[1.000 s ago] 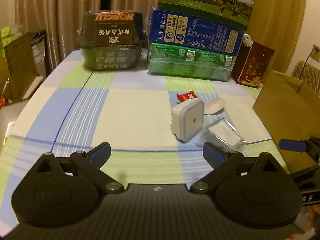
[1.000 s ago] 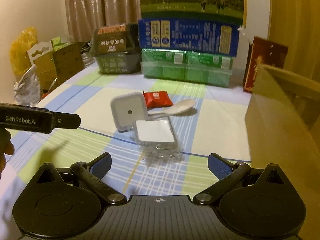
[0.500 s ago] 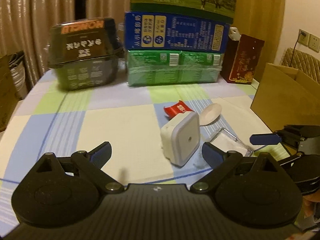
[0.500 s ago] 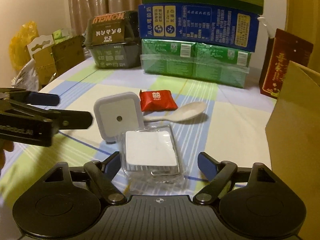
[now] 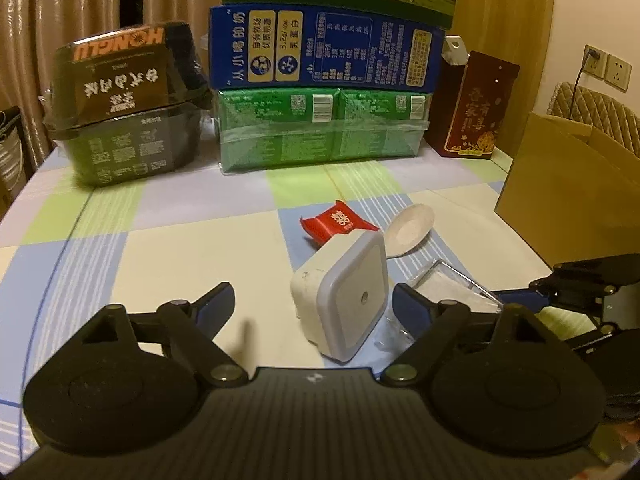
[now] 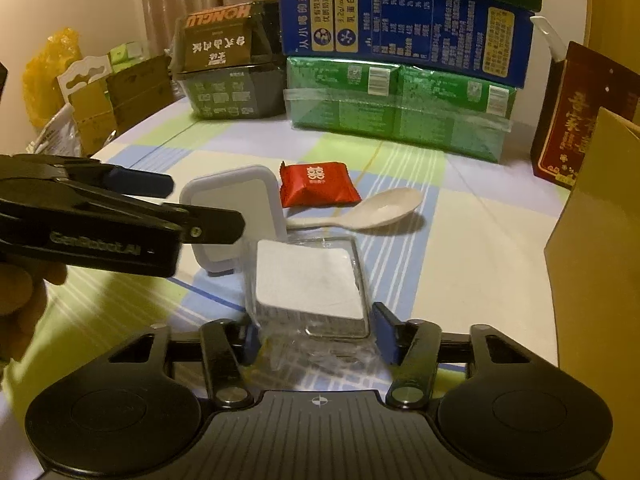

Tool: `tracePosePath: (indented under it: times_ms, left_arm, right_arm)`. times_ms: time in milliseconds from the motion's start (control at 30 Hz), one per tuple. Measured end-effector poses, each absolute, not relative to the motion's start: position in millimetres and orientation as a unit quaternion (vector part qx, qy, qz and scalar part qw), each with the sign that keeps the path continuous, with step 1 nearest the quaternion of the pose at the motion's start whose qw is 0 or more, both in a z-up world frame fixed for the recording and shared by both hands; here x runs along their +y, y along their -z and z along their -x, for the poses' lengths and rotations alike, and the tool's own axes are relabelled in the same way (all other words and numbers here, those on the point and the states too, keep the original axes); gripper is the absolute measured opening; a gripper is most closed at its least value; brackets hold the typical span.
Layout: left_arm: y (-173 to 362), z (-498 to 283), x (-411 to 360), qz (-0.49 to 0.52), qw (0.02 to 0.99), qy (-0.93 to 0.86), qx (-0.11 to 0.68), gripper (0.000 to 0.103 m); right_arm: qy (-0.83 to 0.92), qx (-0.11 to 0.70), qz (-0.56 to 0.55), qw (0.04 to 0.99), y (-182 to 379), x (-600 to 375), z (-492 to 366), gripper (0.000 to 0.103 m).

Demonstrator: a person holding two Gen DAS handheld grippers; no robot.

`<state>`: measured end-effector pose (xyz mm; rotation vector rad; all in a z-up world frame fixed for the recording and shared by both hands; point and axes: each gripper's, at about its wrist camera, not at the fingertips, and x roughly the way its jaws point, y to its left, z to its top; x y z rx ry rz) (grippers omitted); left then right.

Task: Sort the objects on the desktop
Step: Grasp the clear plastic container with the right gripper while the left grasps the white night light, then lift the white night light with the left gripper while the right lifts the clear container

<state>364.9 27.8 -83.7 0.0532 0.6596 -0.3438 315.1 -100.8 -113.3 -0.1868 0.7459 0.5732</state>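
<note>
The right gripper (image 6: pixel 314 338) has its blue-padded fingers drawn in against both sides of a clear plastic box (image 6: pixel 310 284) holding a white pad, which sits on the checked table (image 6: pixel 480 232) just in front of the camera. The pads touch the box's crinkled wrapping, so the grip looks closed on it.

The left gripper (image 5: pixel 312 300) is spread wide and holds nothing. Between its fingers, nearer the right one, stands a white square night light (image 5: pixel 344 298), tilted on its edge and just beside the plastic box. In the right wrist view this gripper reaches in from the left, its tip overlapping the night light.

Behind the night light lies a red candy packet (image 6: pixel 318 184), and just right of it a cream plastic spoon (image 6: pixel 360 210) with its bowl pointing right. A brown cardboard box (image 5: pixel 568 196) stands at the table's right edge. Stacked milk cartons (image 5: pixel 324 52) and a dark food tub (image 5: pixel 128 108) line the back.
</note>
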Motion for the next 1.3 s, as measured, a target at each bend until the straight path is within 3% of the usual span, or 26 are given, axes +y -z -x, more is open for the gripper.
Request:
tracePosePath:
  times_ms: [133,200,267,533,1200,1300]
  left_arm:
    - [86,-370,27,-0.013,0.931,0.173,0.32,0.074]
    - [88,-371,25,-0.013,0.93,0.174,0.323,0.053]
    - [90,-371,22,-0.018,0.927,0.177,0.33,0.042]
    - [86,-359,22,-0.011,0.924,0.168,0.342,0.026]
    - [70,-251,30,0.003,0.909,0.154,0.388,0.026]
    - [66,-248,31,-0.001,0.914,0.158,0.373,0.04]
  right_arm:
    - [-0.267,0.358,0.092,0.89,113,-102,-315,0.044]
    - [-0.263,0.358,0.09,0.891,113,-103,-316,0.042]
    - [-0.259,0.359,0.087,0.893,112,-104,-317,0.039]
    - [-0.247,0.365,0.078,0.895,110,-111,-312,0.037]
    - [-0.238,0.387,0.084,0.887,103,-139,-216,0.038]
    - [-0.244,0.386,0.086,0.885,104,-143,-207,0.06]
